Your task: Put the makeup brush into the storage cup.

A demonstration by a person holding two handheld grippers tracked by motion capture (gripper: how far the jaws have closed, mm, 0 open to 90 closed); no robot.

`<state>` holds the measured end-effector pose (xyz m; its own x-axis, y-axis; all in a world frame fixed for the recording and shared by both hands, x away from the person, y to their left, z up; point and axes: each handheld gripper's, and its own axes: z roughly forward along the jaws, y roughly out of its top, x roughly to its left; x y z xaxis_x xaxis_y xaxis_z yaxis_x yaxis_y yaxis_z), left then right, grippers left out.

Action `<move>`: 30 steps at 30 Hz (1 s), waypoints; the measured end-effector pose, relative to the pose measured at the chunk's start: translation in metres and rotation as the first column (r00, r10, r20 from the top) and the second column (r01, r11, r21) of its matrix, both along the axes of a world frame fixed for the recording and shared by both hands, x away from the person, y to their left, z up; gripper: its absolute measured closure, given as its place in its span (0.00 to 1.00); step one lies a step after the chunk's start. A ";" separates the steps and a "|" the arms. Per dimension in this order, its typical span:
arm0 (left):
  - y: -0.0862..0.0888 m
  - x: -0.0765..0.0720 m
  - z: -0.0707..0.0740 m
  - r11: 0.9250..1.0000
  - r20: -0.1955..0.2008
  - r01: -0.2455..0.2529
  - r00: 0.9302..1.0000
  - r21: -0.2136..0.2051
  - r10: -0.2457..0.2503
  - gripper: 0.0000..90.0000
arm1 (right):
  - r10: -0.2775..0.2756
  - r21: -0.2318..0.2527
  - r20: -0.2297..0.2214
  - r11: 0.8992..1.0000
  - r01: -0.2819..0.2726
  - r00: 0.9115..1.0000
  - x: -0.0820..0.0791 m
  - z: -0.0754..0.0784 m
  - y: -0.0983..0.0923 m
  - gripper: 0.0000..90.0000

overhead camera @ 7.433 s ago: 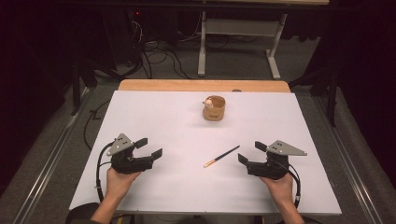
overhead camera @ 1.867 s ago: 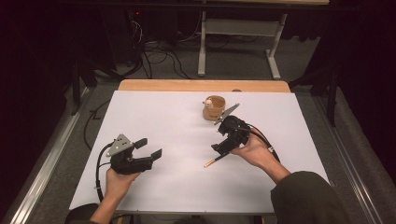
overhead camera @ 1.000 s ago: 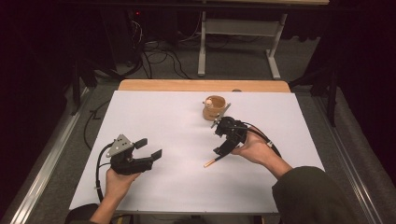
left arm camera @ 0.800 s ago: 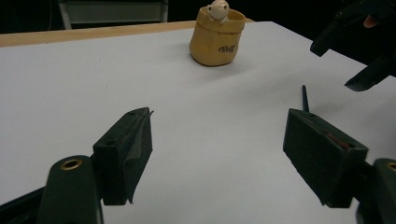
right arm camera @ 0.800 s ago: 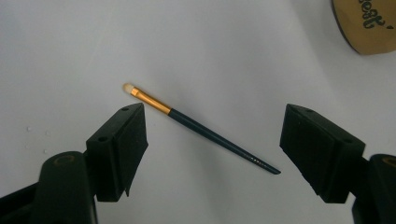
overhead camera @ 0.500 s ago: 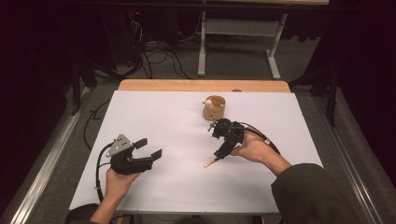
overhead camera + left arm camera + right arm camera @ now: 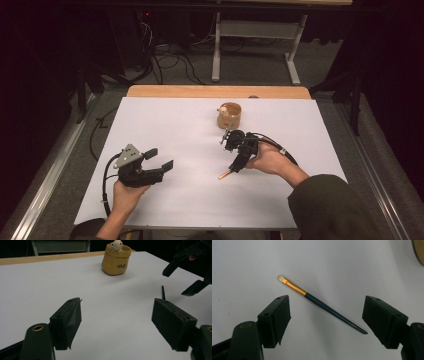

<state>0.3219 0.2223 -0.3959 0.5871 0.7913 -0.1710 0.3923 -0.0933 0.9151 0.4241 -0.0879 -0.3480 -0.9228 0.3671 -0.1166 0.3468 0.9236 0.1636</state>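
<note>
Left gripper [image 7: 159, 159], black w/ a grey three-cornered plate on top, sits low over the left part of the white table top [image 7: 165, 120], held in the person's left hand [image 7: 126, 195]. Jaws wide apart, nothing between them; in the left gripper view [image 7: 116, 323] just bare white surface shows between the two black pads. It points toward the table's middle, well apart from everything else.

Mid-table, toward the far edge: small tan pouch-shaped cup w/ a little pale figure peeking over its rim [image 7: 229, 115], upright; in the left gripper view [image 7: 115, 259] it carries dark lettering on its side. Behind the white top a strip of light wooden board [image 7: 215, 91] runs along the far side.

Right of centre: right gripper [image 7: 235, 167], black, held in the person's right hand [image 7: 267, 160], dark-green sleeve [image 7: 330, 210] behind it, cable looping off the back. It's tipped down at the table just in front of the cup, near it but not touching.

Under it lies the thin paintbrush w/ dark blue handle, gold ferrule and pale tip [image 7: 319, 303], flat on the white surface. In the right gripper view the right gripper [image 7: 327, 322] has its jaws spread wide, one either side of the brush, handle running slantwise across the gap. Pads clear of it, no contact; tapered handle end comes close to one pad, pale tip reaches past the other. In the high view the brush's orange-ish end [image 7: 223, 175] pokes out below the jaws toward the near edge.
</note>
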 end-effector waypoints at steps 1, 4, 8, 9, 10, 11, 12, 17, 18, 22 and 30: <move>0.000 0.000 0.000 1.000 0.000 0.000 1.000 0.000 0.000 0.27 | 0.004 -0.005 -0.001 1.000 -0.004 1.000 0.000 -0.001 0.000 0.27; 0.000 0.000 0.000 1.000 0.001 0.000 1.000 0.001 0.000 0.27 | 0.004 -0.016 -0.011 1.000 -0.004 1.000 0.002 -0.005 0.000 0.27; 0.000 0.000 0.000 1.000 -0.001 -0.002 1.000 -0.005 0.002 0.27 | 0.006 -0.030 -0.022 1.000 -0.007 1.000 0.002 -0.012 0.001 0.27; 0.000 0.000 0.000 1.000 -0.001 0.001 1.000 -0.002 -0.001 0.27 | 0.006 -0.030 -0.022 1.000 -0.007 1.000 0.002 -0.012 0.001 0.27; 0.000 0.000 0.000 1.000 -0.002 0.001 1.000 -0.001 -0.001 0.27 | 0.006 -0.032 -0.020 0.999 -0.007 1.000 0.002 -0.014 0.001 0.27; 0.000 0.000 0.000 1.000 -0.001 0.001 1.000 -0.001 -0.001 0.27 | 0.006 -0.038 -0.023 0.999 -0.007 1.000 0.002 -0.014 0.001 0.27; 0.000 0.000 0.000 1.000 -0.001 0.001 1.000 -0.002 -0.001 0.27 | 0.007 -0.032 -0.022 0.999 -0.007 1.000 0.002 -0.016 0.000 0.27; 0.000 -0.001 0.000 1.000 -0.001 0.001 1.000 -0.001 -0.001 0.27 | 0.002 -0.047 -0.031 0.999 -0.003 1.000 0.004 -0.021 -0.001 0.27; 0.000 -0.001 0.000 1.000 -0.001 0.001 1.000 -0.002 -0.001 0.27 | 0.001 -0.050 -0.031 0.999 -0.002 1.000 0.004 -0.022 -0.001 0.27; 0.000 0.000 0.000 1.000 -0.002 0.002 1.000 0.000 -0.002 0.27 | 0.005 -0.062 -0.033 0.998 -0.007 0.999 0.005 -0.025 0.000 0.27; 0.000 0.000 0.000 1.000 -0.002 0.001 1.000 -0.002 -0.001 0.27 | 0.004 -0.067 -0.036 0.998 -0.007 0.999 0.006 -0.033 0.002 0.28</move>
<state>0.3214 0.2227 -0.3960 0.5873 0.7906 -0.1735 0.3941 -0.0920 0.9145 0.4297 -0.0858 -0.3814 -0.9289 0.3544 -0.1078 0.3461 0.9340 0.0884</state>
